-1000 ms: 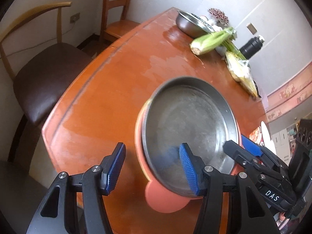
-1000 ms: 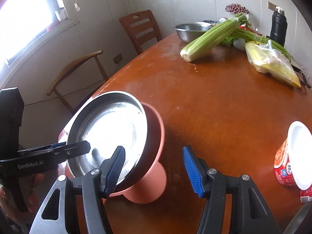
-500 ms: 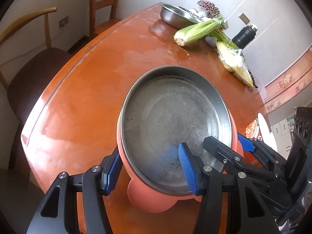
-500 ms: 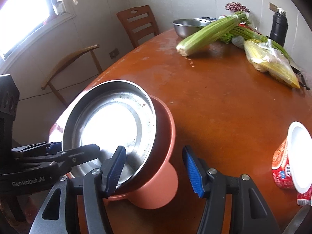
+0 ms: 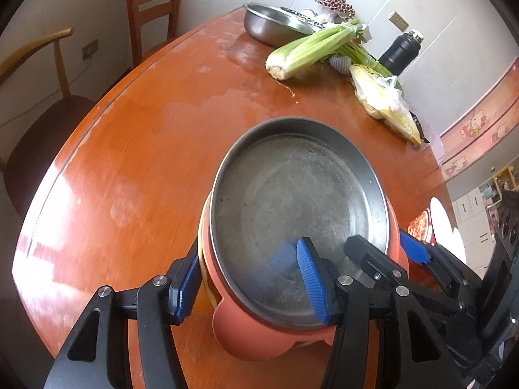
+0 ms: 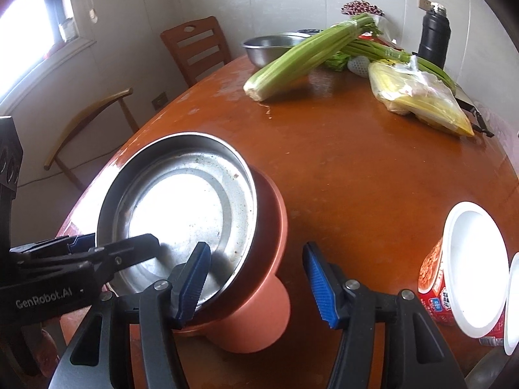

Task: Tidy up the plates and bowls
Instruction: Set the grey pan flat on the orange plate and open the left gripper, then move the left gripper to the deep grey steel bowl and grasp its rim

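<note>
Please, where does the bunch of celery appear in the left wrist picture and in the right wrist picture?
Left wrist view: the celery lies at the upper middle, on the table's far end, right of the steel bowl.
Right wrist view: the celery lies at the upper middle, again just right of the steel bowl.
Shared landmark: the black flask behind it.

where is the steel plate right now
The steel plate sits nested in the orange bowl near the table's near edge, low and centre in the left wrist view.
</note>
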Demonstrator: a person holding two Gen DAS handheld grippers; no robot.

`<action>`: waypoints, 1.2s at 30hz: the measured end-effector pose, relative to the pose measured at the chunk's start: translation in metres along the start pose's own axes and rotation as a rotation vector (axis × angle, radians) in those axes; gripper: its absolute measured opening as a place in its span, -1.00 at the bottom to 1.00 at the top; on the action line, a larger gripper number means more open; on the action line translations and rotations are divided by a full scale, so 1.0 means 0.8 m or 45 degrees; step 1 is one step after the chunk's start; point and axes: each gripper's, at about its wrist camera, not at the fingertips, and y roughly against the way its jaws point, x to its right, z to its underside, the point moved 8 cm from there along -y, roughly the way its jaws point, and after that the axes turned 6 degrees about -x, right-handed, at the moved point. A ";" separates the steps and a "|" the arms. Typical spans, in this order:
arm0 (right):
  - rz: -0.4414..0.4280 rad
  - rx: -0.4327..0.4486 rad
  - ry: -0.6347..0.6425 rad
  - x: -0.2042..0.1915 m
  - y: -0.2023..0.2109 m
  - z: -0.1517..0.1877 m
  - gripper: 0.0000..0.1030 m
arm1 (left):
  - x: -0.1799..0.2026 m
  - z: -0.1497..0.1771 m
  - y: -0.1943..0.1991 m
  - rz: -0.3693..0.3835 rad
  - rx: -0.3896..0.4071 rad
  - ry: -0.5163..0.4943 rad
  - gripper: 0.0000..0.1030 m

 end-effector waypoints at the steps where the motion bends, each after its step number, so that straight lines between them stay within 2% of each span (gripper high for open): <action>1: 0.009 0.006 -0.003 0.002 0.000 0.000 0.15 | 0.003 -0.003 -0.002 -0.002 -0.003 -0.005 0.11; 5: 0.059 0.023 -0.019 0.015 0.001 -0.005 0.15 | 0.012 -0.010 -0.007 -0.012 0.004 -0.024 0.11; 11: 0.043 0.022 -0.042 0.019 0.000 -0.006 0.15 | 0.012 -0.016 -0.009 -0.014 0.012 -0.023 0.12; 14: 0.024 0.027 -0.057 0.020 0.002 -0.006 0.15 | 0.002 -0.019 -0.003 -0.067 0.046 -0.009 0.13; 22: 0.036 0.095 -0.108 0.031 0.017 -0.012 0.15 | -0.014 -0.018 0.026 -0.127 0.117 0.015 0.14; 28: 0.039 0.175 -0.134 0.035 0.043 -0.017 0.15 | -0.005 -0.011 0.059 -0.235 0.213 -0.040 0.14; 36: 0.047 0.331 -0.175 0.039 0.102 -0.011 0.15 | 0.034 0.006 0.096 -0.240 0.291 -0.120 0.14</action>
